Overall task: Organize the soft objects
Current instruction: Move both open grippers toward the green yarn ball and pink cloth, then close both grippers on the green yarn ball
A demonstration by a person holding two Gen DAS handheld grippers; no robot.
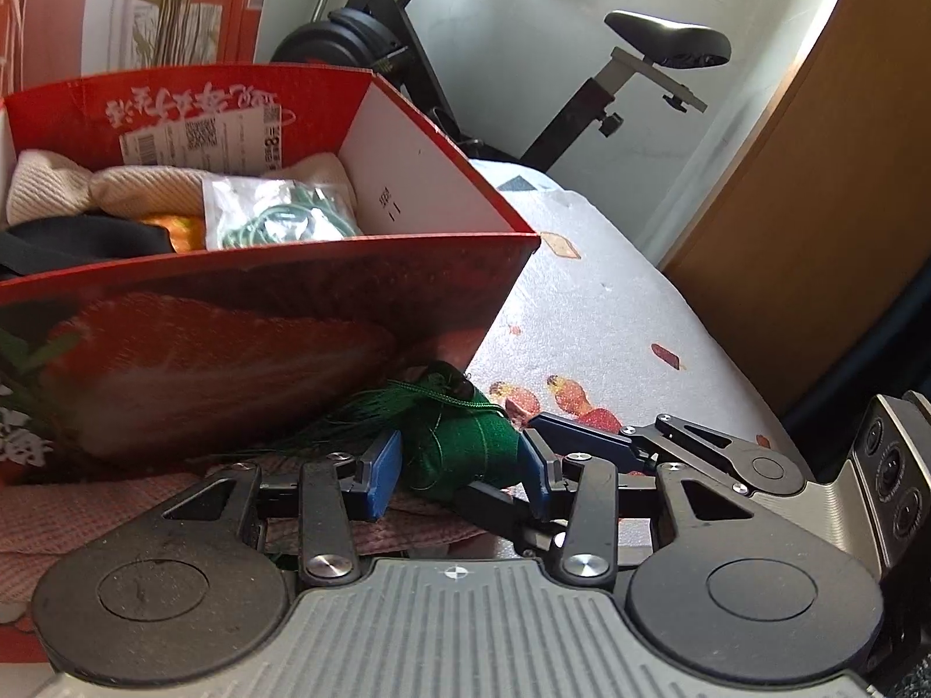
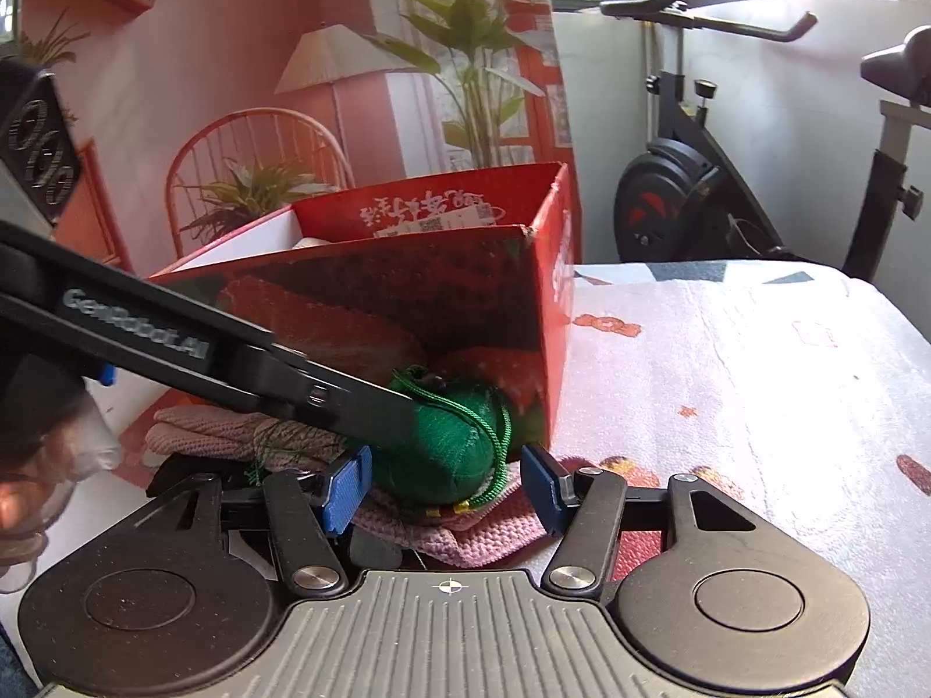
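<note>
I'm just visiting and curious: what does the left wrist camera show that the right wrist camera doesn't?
Only the left wrist view looks into the red box: beige cloth and a clear bag. Only the right wrist view shows the wall poster's lamp and chair. Both show the green pouch on pink knitted cloth and the exercise bike.

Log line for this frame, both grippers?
left gripper: closing on green pouch | right gripper: open around it | red box: behind

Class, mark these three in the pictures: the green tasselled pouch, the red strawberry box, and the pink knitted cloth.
green tasselled pouch (image 1: 465, 451), left wrist view, on its stitched body.
red strawberry box (image 2: 372, 314), right wrist view, on its front wall.
pink knitted cloth (image 2: 465, 541), right wrist view, on the edge below the pouch.
</note>
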